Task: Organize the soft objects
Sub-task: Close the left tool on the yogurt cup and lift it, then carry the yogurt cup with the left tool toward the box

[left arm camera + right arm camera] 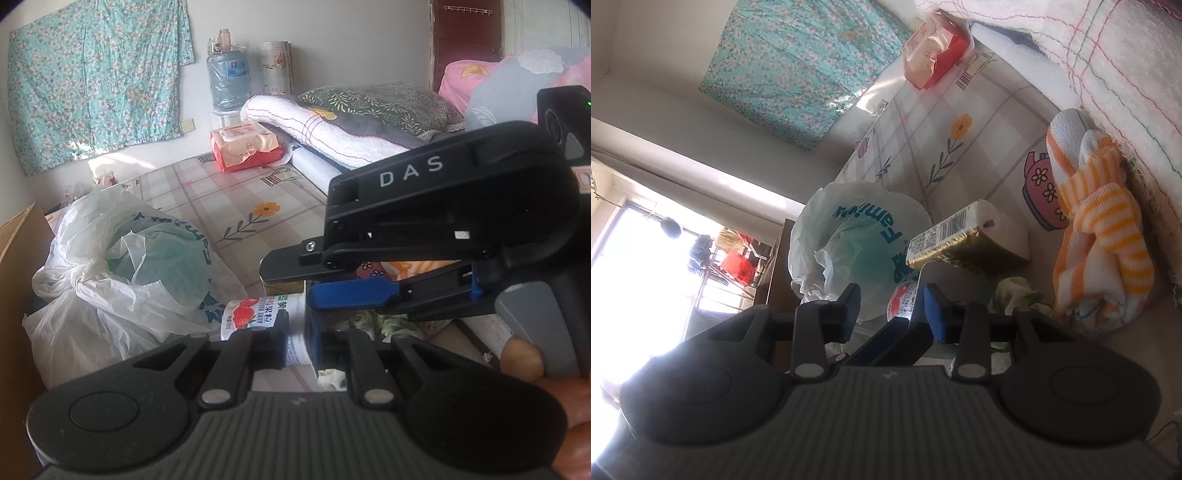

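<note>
Right wrist view alone shows the orange-striped knitted towel. Crumpled green cloth lies just right of the nearly closed left claw; right claw stands part-open, empty.

Pale wall, floral curtain hung; bright window; dark door.

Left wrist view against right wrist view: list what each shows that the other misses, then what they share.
Only the left wrist view shows the water jug, the dark leafy pillow and the right gripper from outside. Only the right wrist view shows the orange striped cloth bundle, the barcoded packet and the bright window. Both show the white plastic bag, the strawberry-label bottle, the red tissue pack, the teal floral curtain and the white blanket.
</note>
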A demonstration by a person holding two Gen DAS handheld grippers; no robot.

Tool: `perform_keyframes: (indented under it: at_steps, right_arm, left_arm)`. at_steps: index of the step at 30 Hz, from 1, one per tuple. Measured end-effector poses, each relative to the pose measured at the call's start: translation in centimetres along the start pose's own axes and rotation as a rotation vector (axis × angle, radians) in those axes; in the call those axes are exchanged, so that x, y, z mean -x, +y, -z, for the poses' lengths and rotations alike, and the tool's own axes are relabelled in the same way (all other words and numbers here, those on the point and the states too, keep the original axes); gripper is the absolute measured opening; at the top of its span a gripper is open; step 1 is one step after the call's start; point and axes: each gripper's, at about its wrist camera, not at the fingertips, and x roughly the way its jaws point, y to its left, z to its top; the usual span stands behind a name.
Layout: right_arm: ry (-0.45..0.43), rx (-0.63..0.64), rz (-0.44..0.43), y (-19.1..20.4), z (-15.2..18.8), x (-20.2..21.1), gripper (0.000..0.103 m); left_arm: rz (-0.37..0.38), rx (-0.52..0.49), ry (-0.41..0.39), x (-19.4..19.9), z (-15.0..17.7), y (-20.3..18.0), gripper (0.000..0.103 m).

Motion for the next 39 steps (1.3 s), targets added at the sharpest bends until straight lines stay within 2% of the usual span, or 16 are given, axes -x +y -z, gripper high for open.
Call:
perform_keyframes:
  at_steps: [4, 9, 13, 17, 19, 21, 25, 33, 39]
  right_arm:
    - [-0.003, 0.0, -0.011, 0.0, 0.1, 0.1, 0.037]
    - [-0.035, 0.001, -0.024, 0.4, 0.0, 0.9, 0.039]
    - [-0.043, -0.015, -0.008, 0.4, -0.2, 0.9, 0.04]
    - [-0.033, -0.04, 0.026, 0.5, -0.4, -0.6, 0.045]
    - [-0.023, -0.058, 0.038, 0.4, -0.4, -1.4, 0.051]
    - [-0.004, -0.071, 0.052, 0.4, -0.5, -2.5, 0.052]
    - [0.018, -0.076, 0.085, 0.7, -0.7, -3.9, 0.055]
    - [0.073, -0.033, 0.086, 2.4, 0.0, -5.5, 0.058]
    - [0.098, -0.018, 0.087, 3.4, 0.5, -4.6, 0.06]
  left_arm:
    - [-0.005, -0.014, -0.013, 0.1, 0.0, -0.4, 0.003]
    - [-0.004, 0.049, -0.026, 0.7, 0.0, 0.8, 0.003]
    - [0.01, 0.152, -0.036, 1.4, -0.3, 3.1, 0.004]
    - [0.034, 0.259, -0.027, 1.5, -0.3, 5.5, 0.004]
    - [0.038, 0.293, -0.024, 1.5, -0.3, 6.4, 0.004]
    - [0.045, 0.323, -0.019, 1.5, -0.3, 7.0, 0.005]
    - [0.036, 0.352, -0.014, 1.6, -0.2, 7.9, 0.005]
    - [0.029, 0.397, 0.013, 1.8, 0.1, 8.9, 0.006]
    - [0.131, 0.499, 0.074, 2.8, 1.2, 10.3, 0.006]
